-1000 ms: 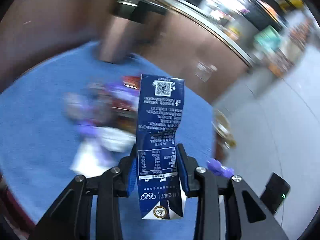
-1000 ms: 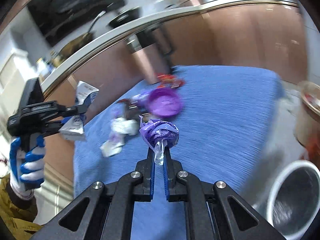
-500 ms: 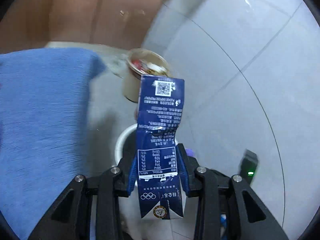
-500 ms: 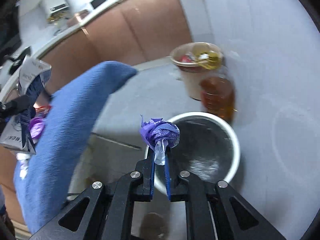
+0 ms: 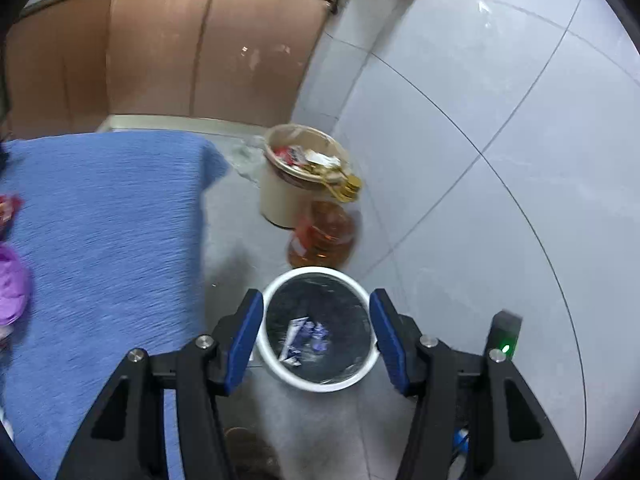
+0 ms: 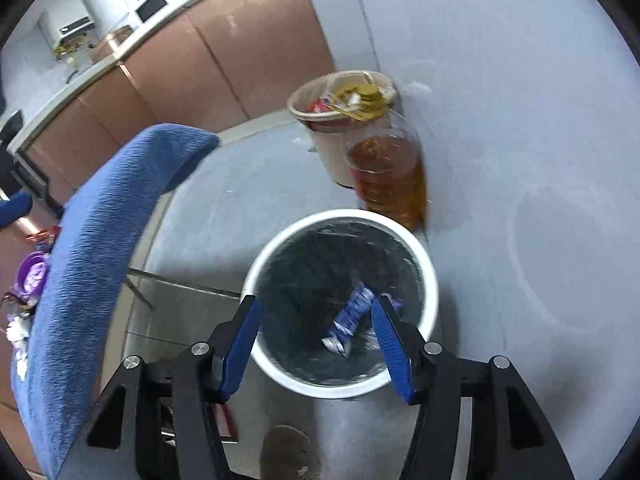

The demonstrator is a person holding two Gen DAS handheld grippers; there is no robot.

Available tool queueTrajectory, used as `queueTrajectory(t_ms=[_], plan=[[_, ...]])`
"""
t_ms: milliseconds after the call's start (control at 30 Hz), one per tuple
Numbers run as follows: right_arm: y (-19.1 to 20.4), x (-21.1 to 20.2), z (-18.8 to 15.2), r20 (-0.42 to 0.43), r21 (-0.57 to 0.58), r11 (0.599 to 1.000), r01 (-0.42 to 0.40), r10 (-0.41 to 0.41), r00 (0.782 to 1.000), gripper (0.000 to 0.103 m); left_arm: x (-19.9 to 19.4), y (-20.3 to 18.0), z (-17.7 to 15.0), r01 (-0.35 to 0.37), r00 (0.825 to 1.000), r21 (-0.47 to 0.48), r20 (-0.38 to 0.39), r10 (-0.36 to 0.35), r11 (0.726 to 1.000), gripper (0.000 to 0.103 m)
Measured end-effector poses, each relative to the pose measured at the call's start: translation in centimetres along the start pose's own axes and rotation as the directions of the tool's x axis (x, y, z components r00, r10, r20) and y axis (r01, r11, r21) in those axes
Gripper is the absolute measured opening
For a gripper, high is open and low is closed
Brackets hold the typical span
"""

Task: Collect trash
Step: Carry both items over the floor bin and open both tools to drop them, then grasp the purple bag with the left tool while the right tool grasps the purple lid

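A white-rimmed trash bin [image 5: 280,374] [image 6: 430,276] with a dark liner stands on the floor below both grippers. Inside it lies the blue milk carton [image 5: 298,338] [image 6: 350,318], with the purple wrapper [image 5: 320,336] beside it; in the right wrist view only a purple scrap [image 6: 396,303] shows by the finger. My left gripper [image 5: 316,340] hangs over the bin, its jaws opening with nothing between them. My right gripper [image 6: 316,342] is also above the bin, jaws opening and empty.
A blue-clothed table [image 5: 104,240] [image 6: 92,240] lies to the left with purple and red trash [image 5: 12,280] [image 6: 30,276] on it. Behind the bin stand a full beige bucket [image 5: 280,196] [image 6: 340,148] and an amber oil jug [image 5: 324,236] [image 6: 390,178]. Brown cabinets behind; grey floor tiles right.
Both grippers swung from the table to over the bin. The left let go of the blue carton and the right let go of the purple wrapper; both now lie in the bin.
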State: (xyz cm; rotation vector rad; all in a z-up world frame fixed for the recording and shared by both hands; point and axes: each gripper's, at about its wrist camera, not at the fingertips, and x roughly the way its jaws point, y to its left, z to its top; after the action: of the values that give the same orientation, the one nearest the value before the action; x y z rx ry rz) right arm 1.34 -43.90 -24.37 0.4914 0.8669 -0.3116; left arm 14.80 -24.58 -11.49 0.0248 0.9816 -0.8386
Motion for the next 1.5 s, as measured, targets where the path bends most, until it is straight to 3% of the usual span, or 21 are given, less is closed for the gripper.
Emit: queueTrajectory(t_ms=[167,300,467,533,633,700,800,1133,1333,1500], plan=[[5.6,-1.7,1.1,0.033,-0.118,0.988,-0.099,0.104,0.994,0.055,-5.1,5.4,-2.6,-0.099,0.993,-0.056,0.06,0.103,0.994,0.053],[10.4,-2.6,1.8,0.036,-0.203,0.963,-0.179,0.19,0.981,0.055,-9.3,11.9,-5.2,-0.176,0.977,-0.182,0.087,0.195,0.967,0.053],[16.6,-3.1,2.3,0.008,-0.312,0.913,-0.263,0.279,0.96,0.055,-14.5,21.1,-8.9,-0.269,0.94,-0.386,0.094,0.328,0.882,0.053],[18.9,-3.0,2.2,-0.008,-0.349,0.891,-0.291,0.307,0.952,0.055,-16.3,24.9,-10.4,-0.312,0.917,-0.469,0.077,0.391,0.826,0.053],[22.5,-2.2,2.2,-0.042,-0.404,0.854,-0.329,0.341,0.939,0.055,-17.7,29.7,-11.9,-0.324,0.904,-0.577,0.044,0.425,0.75,0.053],[24.7,-1.6,2.0,-0.065,-0.431,0.831,-0.352,0.36,0.931,0.055,-18.0,31.6,-12.3,-0.318,0.904,-0.618,0.03,0.426,0.719,0.053],[27.2,-0.9,1.9,-0.098,-0.464,0.799,-0.383,0.383,0.919,0.055,-17.4,33.6,-12.1,-0.276,0.924,-0.658,0.019,0.383,0.7,0.051],[32.0,2.2,2.2,-0.176,-0.505,0.748,-0.431,0.4,0.9,0.055,-13.7,36.0,-11.1,-0.263,0.951,-0.7,-0.072,0.301,0.664,0.033],[33.8,3.9,2.1,-0.229,-0.499,0.724,-0.475,0.419,0.879,0.055,-14.8,36.9,-12.1,-0.167,0.966,-0.733,0.012,0.258,0.659,0.027],[35.8,4.9,1.7,-0.265,-0.505,0.699,-0.507,0.433,0.861,0.054,-16.8,36.9,-12.9,-0.122,0.963,-0.735,0.076,0.26,0.667,0.027]])
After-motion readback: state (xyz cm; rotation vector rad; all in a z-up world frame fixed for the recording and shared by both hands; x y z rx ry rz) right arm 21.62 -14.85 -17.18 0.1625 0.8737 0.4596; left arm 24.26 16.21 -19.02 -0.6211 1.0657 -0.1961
